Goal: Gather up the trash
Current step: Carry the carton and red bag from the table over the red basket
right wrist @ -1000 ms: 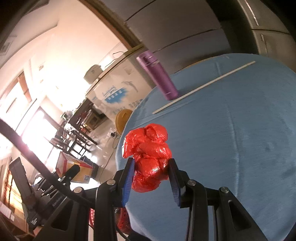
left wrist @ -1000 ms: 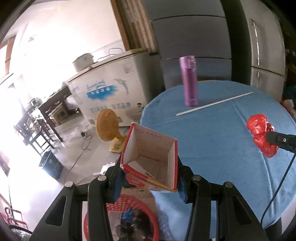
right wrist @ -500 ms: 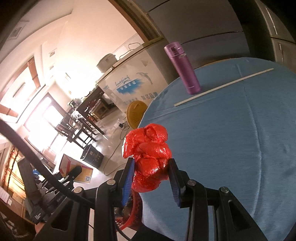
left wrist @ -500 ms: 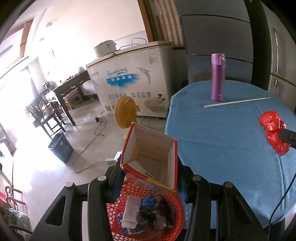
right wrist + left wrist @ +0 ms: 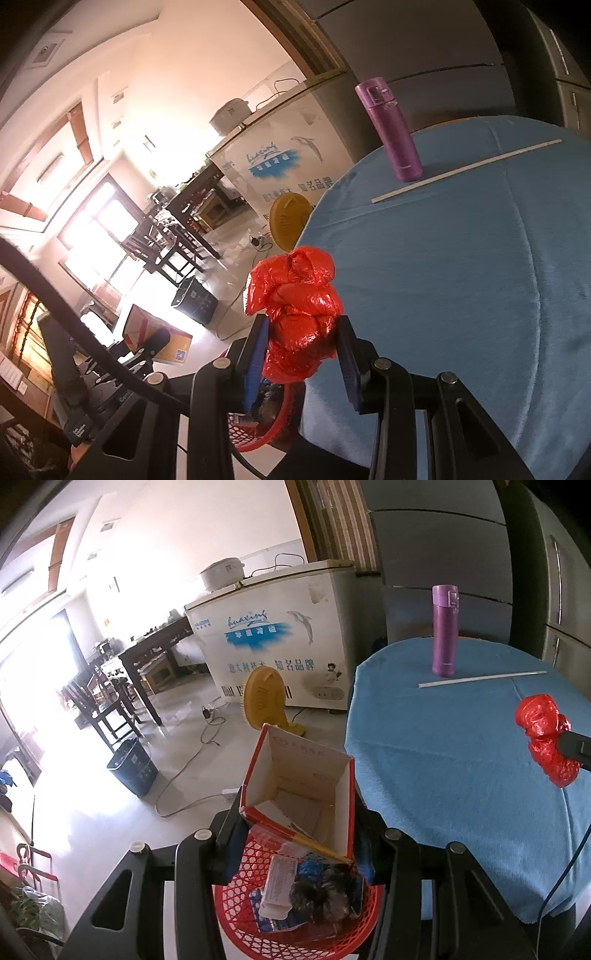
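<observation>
Your left gripper (image 5: 295,834) grasps an open red-and-white carton (image 5: 303,794) above the red mesh trash basket (image 5: 295,923). Your right gripper (image 5: 301,354) clenches a crumpled red plastic bag (image 5: 299,314) over the blue tablecloth's (image 5: 461,277) near left edge.

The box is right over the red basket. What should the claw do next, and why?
Probably open the left claw and let the empty carton drop. It hangs directly above the red mesh basket, which already holds other trash, so it should fall straight in.

Left gripper (image 5: 297,834): fingers closed on an open carton (image 5: 306,794). Right gripper (image 5: 301,356): fingers clamped on a crumpled red bag (image 5: 299,314).
</observation>
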The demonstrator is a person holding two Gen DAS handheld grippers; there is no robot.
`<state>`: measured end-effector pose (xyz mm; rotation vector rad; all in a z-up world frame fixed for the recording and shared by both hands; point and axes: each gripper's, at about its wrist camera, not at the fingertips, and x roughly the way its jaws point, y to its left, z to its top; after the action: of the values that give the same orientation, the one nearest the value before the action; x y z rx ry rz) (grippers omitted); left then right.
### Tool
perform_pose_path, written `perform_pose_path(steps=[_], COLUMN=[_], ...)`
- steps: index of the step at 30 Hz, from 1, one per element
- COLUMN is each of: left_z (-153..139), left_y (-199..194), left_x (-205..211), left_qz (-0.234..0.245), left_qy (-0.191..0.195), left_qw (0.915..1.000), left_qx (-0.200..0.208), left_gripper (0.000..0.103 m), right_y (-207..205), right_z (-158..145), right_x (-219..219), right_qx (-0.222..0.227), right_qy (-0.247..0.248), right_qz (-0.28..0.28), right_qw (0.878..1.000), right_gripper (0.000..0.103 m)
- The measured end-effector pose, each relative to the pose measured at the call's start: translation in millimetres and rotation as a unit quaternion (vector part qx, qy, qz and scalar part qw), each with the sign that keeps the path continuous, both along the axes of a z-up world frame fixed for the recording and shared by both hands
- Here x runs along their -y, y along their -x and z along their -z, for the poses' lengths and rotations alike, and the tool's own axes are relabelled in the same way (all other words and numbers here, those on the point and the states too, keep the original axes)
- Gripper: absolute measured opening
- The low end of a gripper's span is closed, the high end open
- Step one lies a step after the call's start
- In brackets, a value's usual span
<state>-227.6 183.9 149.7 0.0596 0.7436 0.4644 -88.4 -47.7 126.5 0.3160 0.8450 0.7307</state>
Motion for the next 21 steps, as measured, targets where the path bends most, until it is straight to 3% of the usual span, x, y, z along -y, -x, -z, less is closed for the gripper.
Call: perform_pose_path(steps=[21], left_z=[-22], left_y=[52], left_x=[-4], left_qz=[-0.016], left_qy=[-0.026], left_qw=[0.9992], left_qx=[0.026], left_gripper=[0.051], right_y=[53], right_z=[-28], right_x=[-34], right_qx=[0.037], right_qy=[-0.004], right_qz=[-0.06], right_qw=[0.998], right_gripper=[0.039])
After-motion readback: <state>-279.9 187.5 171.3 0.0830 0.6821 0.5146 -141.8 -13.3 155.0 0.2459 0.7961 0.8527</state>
